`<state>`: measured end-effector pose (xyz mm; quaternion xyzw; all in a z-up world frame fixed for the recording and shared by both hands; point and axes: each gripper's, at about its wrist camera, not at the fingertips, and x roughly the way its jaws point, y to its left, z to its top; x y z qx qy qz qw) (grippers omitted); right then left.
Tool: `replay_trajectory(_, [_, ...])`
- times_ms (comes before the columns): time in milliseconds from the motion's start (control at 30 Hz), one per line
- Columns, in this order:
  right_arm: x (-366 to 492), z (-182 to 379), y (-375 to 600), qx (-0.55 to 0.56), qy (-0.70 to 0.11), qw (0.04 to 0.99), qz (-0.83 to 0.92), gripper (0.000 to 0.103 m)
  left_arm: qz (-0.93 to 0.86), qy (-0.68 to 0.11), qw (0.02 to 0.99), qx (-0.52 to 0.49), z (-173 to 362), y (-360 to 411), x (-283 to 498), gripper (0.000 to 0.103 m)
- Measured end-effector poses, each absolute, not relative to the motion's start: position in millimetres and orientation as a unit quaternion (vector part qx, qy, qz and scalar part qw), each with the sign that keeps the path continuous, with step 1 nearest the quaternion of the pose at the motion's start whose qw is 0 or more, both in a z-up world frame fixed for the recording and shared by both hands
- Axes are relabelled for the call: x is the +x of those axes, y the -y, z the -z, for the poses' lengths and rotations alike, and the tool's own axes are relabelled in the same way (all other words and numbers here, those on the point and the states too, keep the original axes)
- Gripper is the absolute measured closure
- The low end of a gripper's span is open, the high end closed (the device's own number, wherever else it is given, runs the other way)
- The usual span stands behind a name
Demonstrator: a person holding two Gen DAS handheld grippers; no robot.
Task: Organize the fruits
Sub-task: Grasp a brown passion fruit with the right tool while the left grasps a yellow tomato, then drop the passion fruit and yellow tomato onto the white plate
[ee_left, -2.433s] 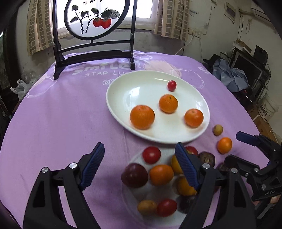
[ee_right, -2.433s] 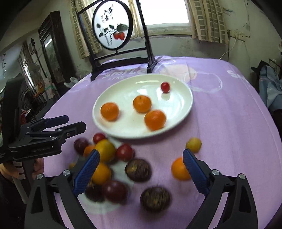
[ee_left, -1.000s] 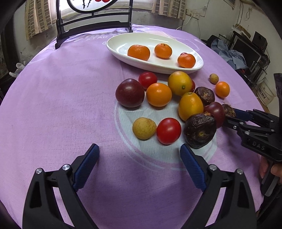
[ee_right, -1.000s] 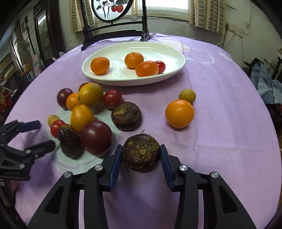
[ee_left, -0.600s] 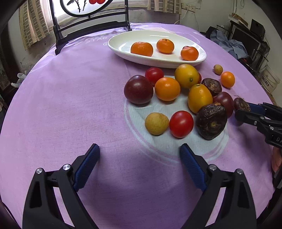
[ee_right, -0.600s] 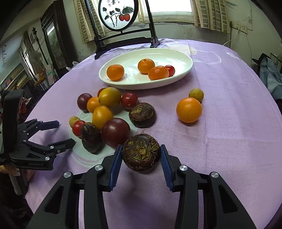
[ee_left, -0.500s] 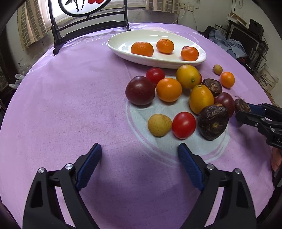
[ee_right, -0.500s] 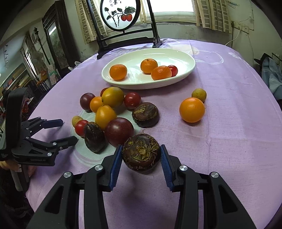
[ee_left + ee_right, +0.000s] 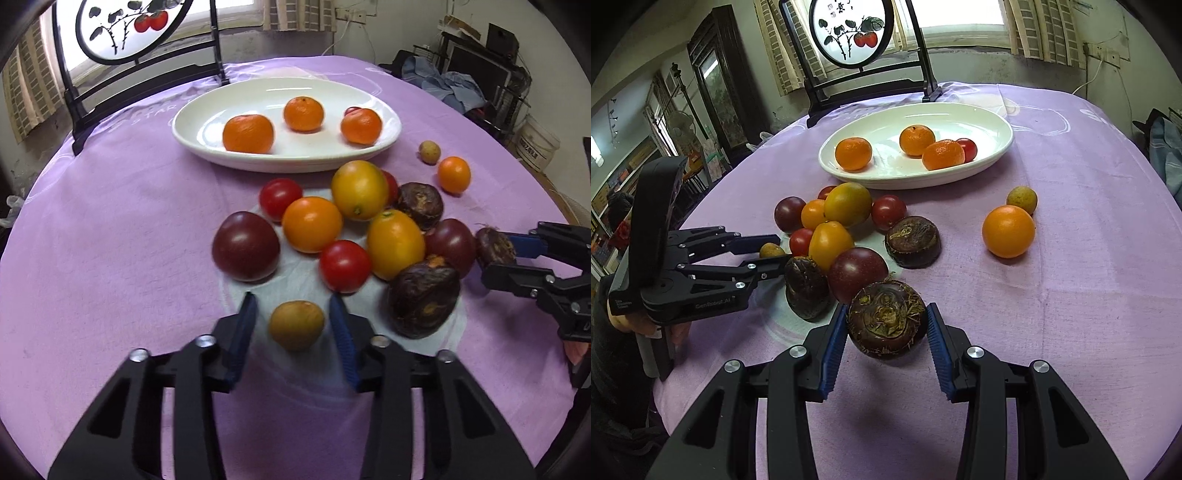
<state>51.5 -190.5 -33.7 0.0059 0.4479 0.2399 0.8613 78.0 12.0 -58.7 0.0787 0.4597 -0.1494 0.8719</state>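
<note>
Two pickups are in hand at the near edge of the fruit pile. A water chestnut [image 9: 886, 325] is clamped between the pads of the right gripper [image 9: 886, 341]. A small yellow fruit [image 9: 296, 325] is straddled by the left gripper [image 9: 293, 326], narrowly parted; contact cannot be told. Closing, then carriage to the far white plate [image 9: 192, 129], is judged next. One cherry tomato [image 9: 351, 110] is half hidden behind a mandarin [image 9: 361, 125].
</note>
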Motion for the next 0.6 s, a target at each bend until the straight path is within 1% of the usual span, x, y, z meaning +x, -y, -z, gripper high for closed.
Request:
replay_trajectory(33, [52, 34, 191, 0.006, -0.447, 0.862, -0.239, 0.06, 0.147, -0.459, 0.873, 0.082, 58, -10, 76, 0.076])
replay_trajectory(200, [49, 28, 192, 0.004, -0.438, 0.867, -0.237, 0.06, 0.129, -0.457, 0.877, 0.075, 50, -11, 66, 0.077])
replay_trajectory(367, [49, 5, 191, -0.003, -0.416, 0.878, -0.237, 0.06, 0.133, -0.436, 0.889, 0.051, 24, -22, 62, 0.077])
replay_trajectory(600, [75, -38, 166, -0.042, -0.367, 0.897, -0.244, 0.06, 0.119, -0.419, 0.9, -0.007, -12, -29, 106, 0.077])
